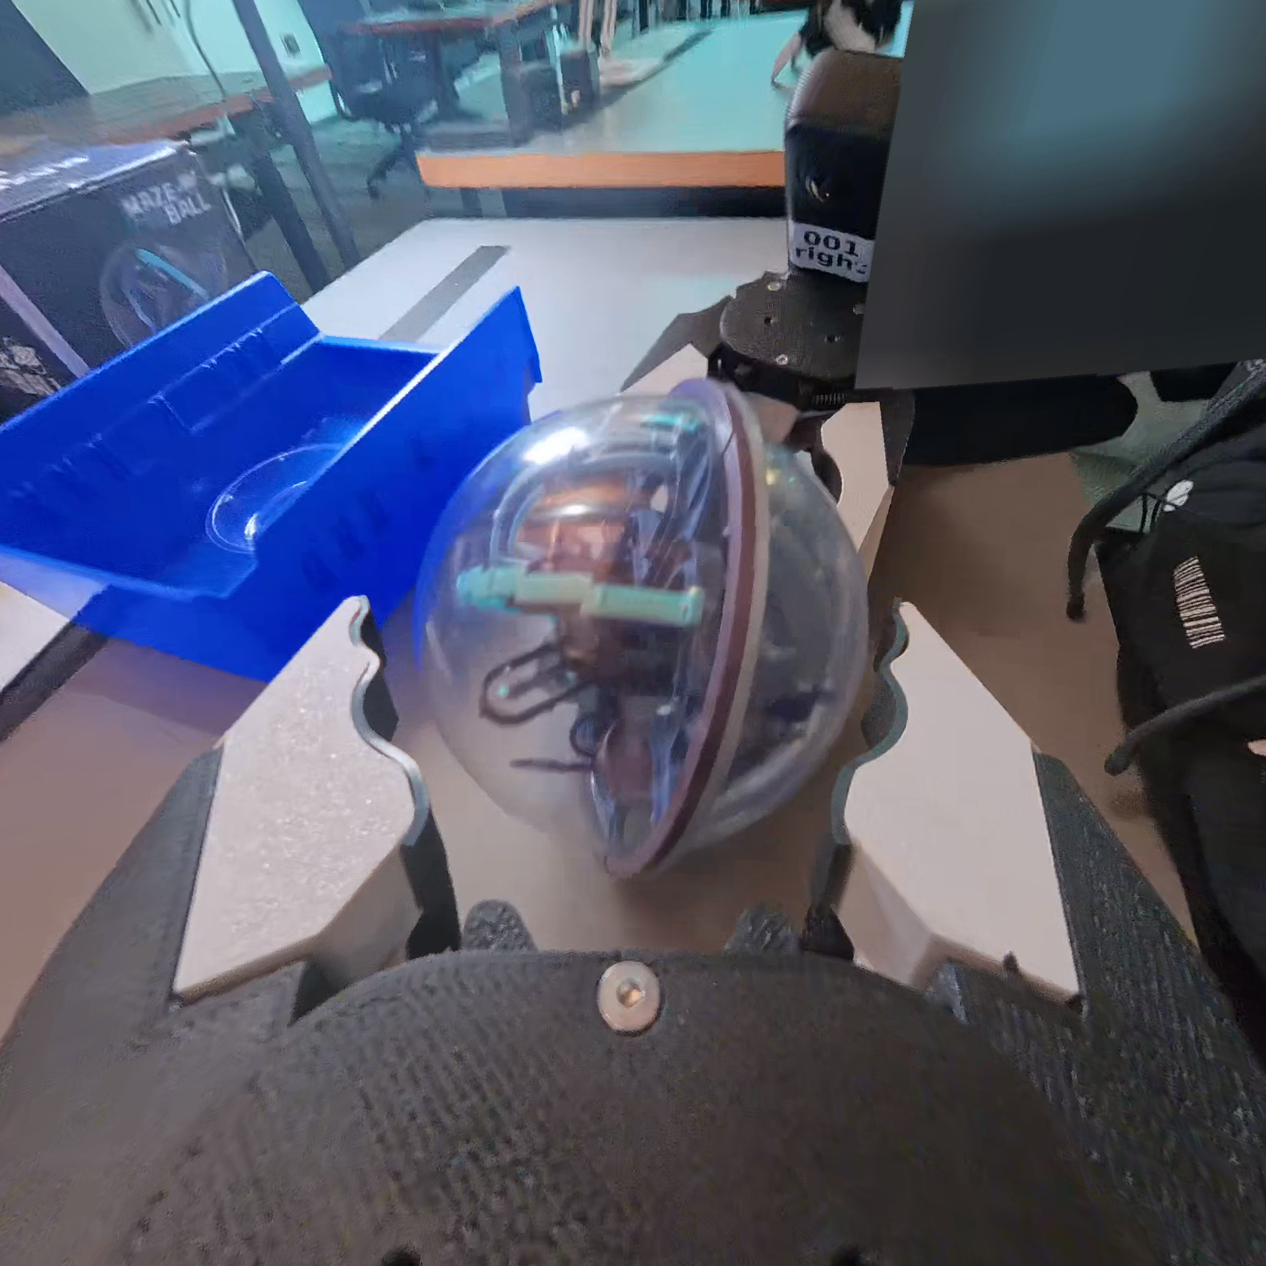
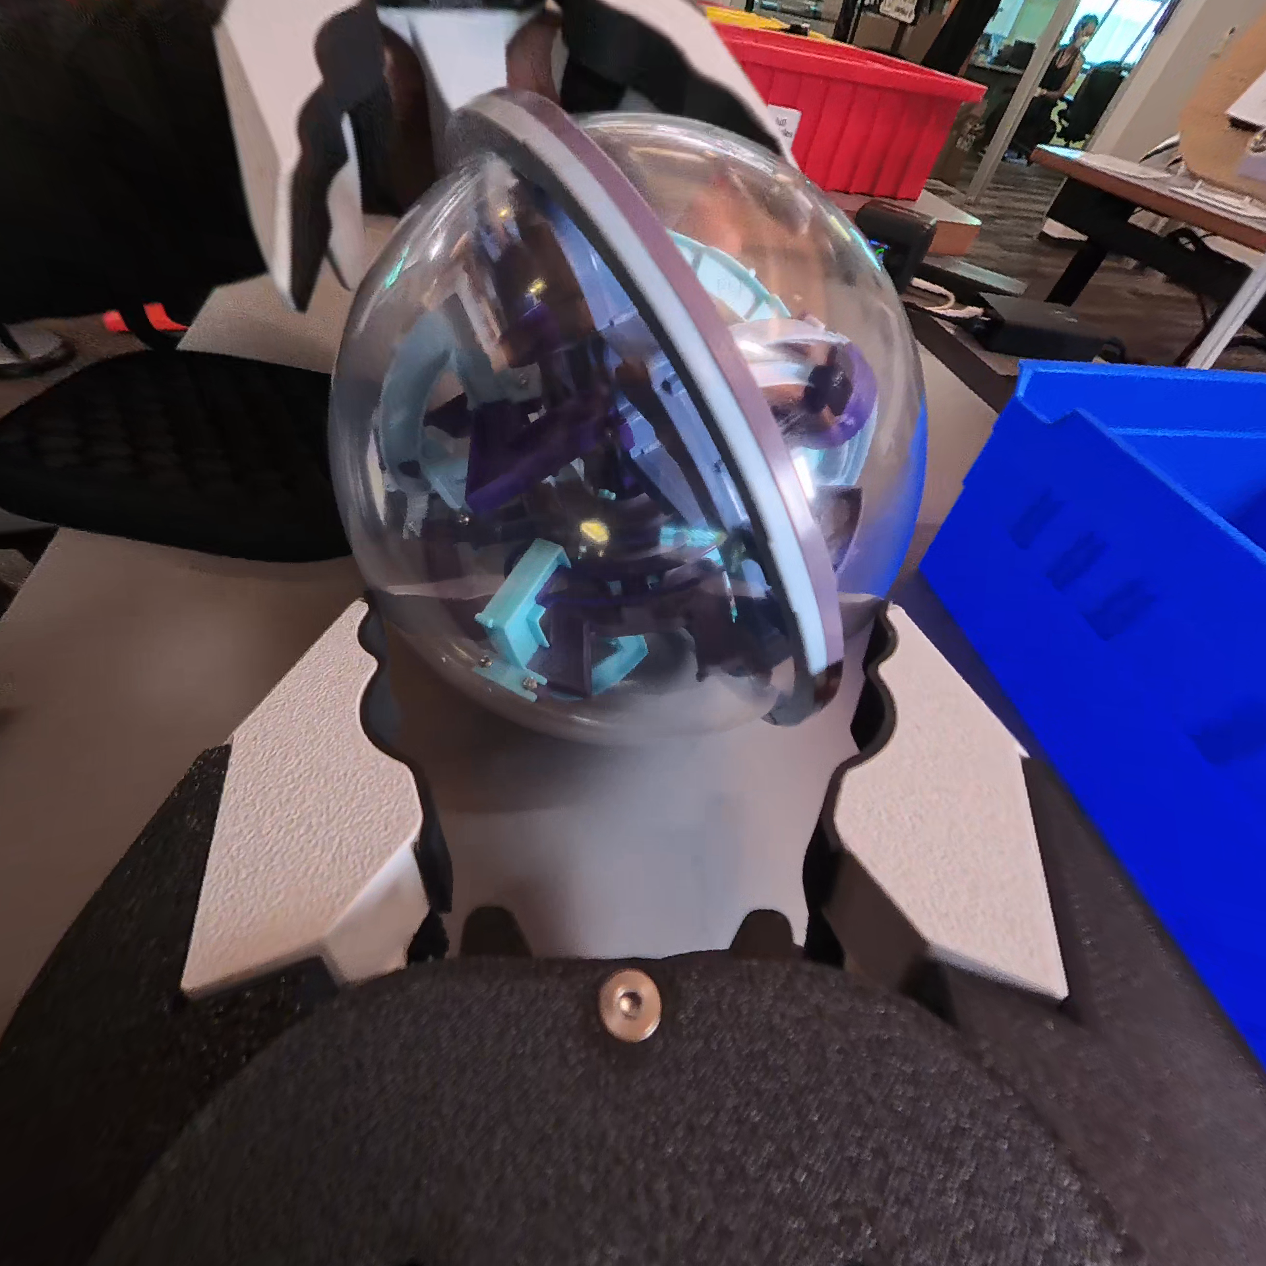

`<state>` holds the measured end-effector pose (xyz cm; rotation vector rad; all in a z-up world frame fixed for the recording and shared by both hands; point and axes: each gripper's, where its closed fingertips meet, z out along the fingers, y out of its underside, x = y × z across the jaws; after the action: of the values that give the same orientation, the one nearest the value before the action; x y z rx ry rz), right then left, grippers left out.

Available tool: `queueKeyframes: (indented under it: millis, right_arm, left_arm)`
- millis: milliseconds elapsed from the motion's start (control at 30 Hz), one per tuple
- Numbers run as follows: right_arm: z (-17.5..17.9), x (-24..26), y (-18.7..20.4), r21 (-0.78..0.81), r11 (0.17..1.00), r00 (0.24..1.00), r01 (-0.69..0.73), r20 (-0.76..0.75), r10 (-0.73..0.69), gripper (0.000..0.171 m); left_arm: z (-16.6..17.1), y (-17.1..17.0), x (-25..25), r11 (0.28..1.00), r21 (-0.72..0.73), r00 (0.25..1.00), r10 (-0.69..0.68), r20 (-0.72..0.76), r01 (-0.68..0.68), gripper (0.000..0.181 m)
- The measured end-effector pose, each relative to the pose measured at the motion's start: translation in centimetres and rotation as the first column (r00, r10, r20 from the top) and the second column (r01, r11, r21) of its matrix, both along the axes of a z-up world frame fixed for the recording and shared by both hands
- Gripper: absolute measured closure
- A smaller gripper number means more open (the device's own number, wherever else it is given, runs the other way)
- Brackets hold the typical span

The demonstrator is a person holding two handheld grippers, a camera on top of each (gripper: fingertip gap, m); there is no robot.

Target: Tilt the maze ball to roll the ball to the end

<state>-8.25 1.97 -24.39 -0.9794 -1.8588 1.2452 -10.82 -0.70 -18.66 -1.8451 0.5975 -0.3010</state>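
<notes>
The maze ball (image 1: 637,630) is a clear sphere with a grey equator ring and teal and purple tracks inside, tilted so the ring runs diagonally. It sits between my two grippers, which face each other across it. My left gripper (image 1: 630,637) is spread wide, its fingertips flanking the ball's sides. My right gripper (image 2: 627,637) is also spread wide, cradling the ball (image 2: 616,425) at its fingertips. The right gripper also shows in the left wrist view (image 1: 760,425), behind the ball. I cannot pick out the small ball inside. Whether the sphere touches the table (image 2: 137,651) is unclear.
A blue bin (image 1: 240,479) (image 2: 1096,548) stands right beside the ball and holds a clear dome stand (image 1: 260,500). The ball's dark box (image 1: 137,260) is beyond it. A black bag (image 1: 1199,616), a black mesh chair (image 2: 171,452) and a red bin (image 2: 856,116) are nearby.
</notes>
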Motion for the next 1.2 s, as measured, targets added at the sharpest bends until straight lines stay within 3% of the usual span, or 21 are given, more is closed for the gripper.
queueKeyframes:
  millis: [133,367,600,867,967,1033,1133,1200]
  right_arm:
    - [0.3,-0.6,-1.0,0.020,1.000,1.000,0.006,-0.016,-0.006,0.038]
    - [1.3,0.3,-1.2,-0.063,0.997,0.999,-0.041,-0.019,0.040,0.047]
    - [-1.2,-0.1,0.0,0.027,0.999,0.998,-0.047,0.052,0.046,0.041]
    - [0.1,0.0,0.8,0.018,0.999,1.000,-0.030,0.005,0.030,0.034]
    - [0.1,0.4,1.3,0.034,0.999,1.000,-0.018,0.003,0.018,0.036]
    - [0.2,0.5,1.4,0.028,1.000,1.000,-0.015,0.002,0.015,0.039]
    - [0.5,0.3,1.4,0.012,1.000,1.000,-0.011,-0.003,0.012,0.041]
    - [0.6,0.2,1.3,0.003,1.000,1.000,-0.008,-0.007,0.008,0.042]
  left_arm:
    - [-2.7,0.2,0.4,0.995,-0.104,0.975,-0.021,-0.223,-0.002,0.032]
    - [-2.4,-0.8,-0.5,0.994,0.010,0.994,-0.106,0.029,0.106,0.036]
    - [-3.1,-0.9,-1.8,0.991,0.025,0.962,-0.132,0.239,0.130,0.038]
    - [-4.5,0.6,-0.2,0.986,-0.027,0.946,-0.152,0.285,0.166,0.039]
    - [-4.6,0.8,-0.2,0.989,-0.056,0.973,-0.123,0.195,0.136,0.040]
    - [-4.0,0.7,-0.6,0.994,-0.044,0.987,-0.094,0.132,0.101,0.039]
    - [-1.2,0.3,-0.3,0.996,0.031,0.979,-0.087,0.186,0.083,0.039]
    - [-1.0,0.6,-0.1,0.997,0.038,0.983,-0.066,0.169,0.060,0.038]
